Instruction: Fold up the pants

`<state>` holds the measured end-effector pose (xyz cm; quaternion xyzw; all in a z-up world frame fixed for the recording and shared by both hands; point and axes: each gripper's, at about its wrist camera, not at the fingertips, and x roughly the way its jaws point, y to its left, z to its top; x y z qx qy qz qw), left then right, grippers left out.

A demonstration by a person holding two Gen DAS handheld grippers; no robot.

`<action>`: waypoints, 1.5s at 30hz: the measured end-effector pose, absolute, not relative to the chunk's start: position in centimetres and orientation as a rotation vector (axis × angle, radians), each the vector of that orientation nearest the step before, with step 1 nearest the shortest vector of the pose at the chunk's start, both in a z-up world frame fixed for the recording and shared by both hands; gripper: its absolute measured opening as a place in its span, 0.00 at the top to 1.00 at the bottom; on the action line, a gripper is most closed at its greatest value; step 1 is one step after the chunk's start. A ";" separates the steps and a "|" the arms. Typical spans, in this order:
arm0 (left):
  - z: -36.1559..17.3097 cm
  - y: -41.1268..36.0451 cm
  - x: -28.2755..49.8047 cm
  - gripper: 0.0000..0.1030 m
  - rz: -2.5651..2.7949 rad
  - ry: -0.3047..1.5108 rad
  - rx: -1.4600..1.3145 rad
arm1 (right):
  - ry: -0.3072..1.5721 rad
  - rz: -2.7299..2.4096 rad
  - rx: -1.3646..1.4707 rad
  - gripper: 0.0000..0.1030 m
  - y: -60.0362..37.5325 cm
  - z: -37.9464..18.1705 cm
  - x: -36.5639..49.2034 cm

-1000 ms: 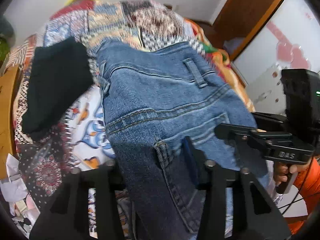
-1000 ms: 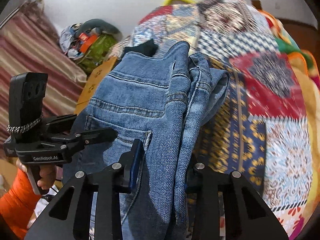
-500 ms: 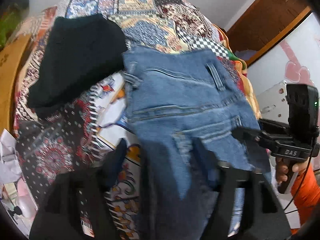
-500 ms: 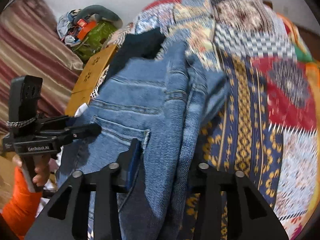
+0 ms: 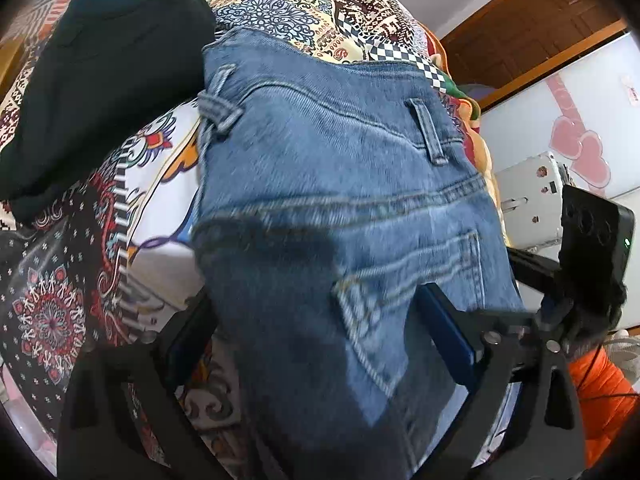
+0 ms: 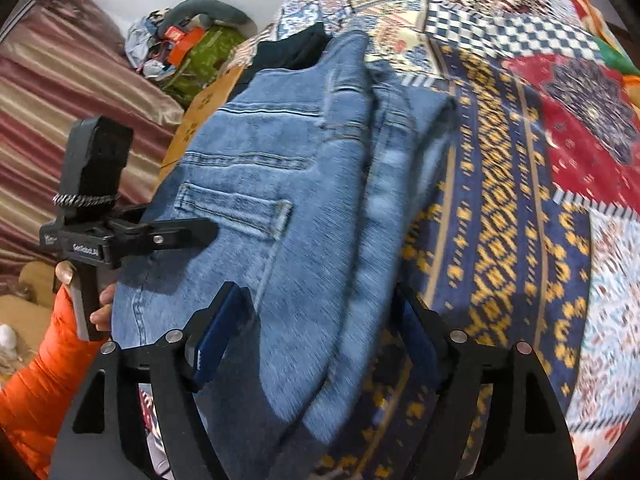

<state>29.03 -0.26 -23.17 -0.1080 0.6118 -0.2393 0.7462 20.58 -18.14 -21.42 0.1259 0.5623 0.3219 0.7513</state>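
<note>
1. The blue jeans (image 5: pixel 332 216) lay on the patchwork bedspread (image 5: pixel 280 8), waistband end away from the cameras, with a back pocket and belt loops facing up.
2. The left gripper (image 5: pixel 312 336) sat at the near end of the denim. Its jaws stood spread wide with the fabric running between them, and its blue pads (image 5: pixel 448 340) did not press on the cloth; it was released rather than clamped.
3. In the right wrist view, the left gripper (image 6: pixel 200 228) showed from the side at the jeans' left edge, beside the pocket, held by a hand (image 6: pixel 80 292) in an orange sleeve.
4. The right gripper (image 6: pixel 316 336) straddled the folded right edge of the jeans (image 6: pixel 288 184), where layers of denim bunched into a ridge. Its jaws were also apart, one blue pad on each side of the fabric, with no visible pinch.
5. A black garment (image 5: pixel 96 76) lay on the bedspread just beyond the jeans' left side, touching the waistband corner.
6. A pile of mixed clothes (image 6: pixel 188 44) sat against the wall past the bed, next to a striped curtain (image 6: pixel 60 92).
</note>
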 end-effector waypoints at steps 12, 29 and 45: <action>-19.8 -1.1 26.8 0.50 -0.487 1.216 -0.244 | 1.146 0.729 0.226 0.74 -17.2 -18.2 20.5; -9.1 4.7 24.6 0.55 -0.382 0.919 -0.217 | 0.870 0.818 0.098 0.77 -13.1 -8.9 20.3; -7.9 14.9 35.6 0.55 -0.204 0.841 -0.241 | 0.803 0.897 -0.022 0.77 -2.3 -8.0 31.0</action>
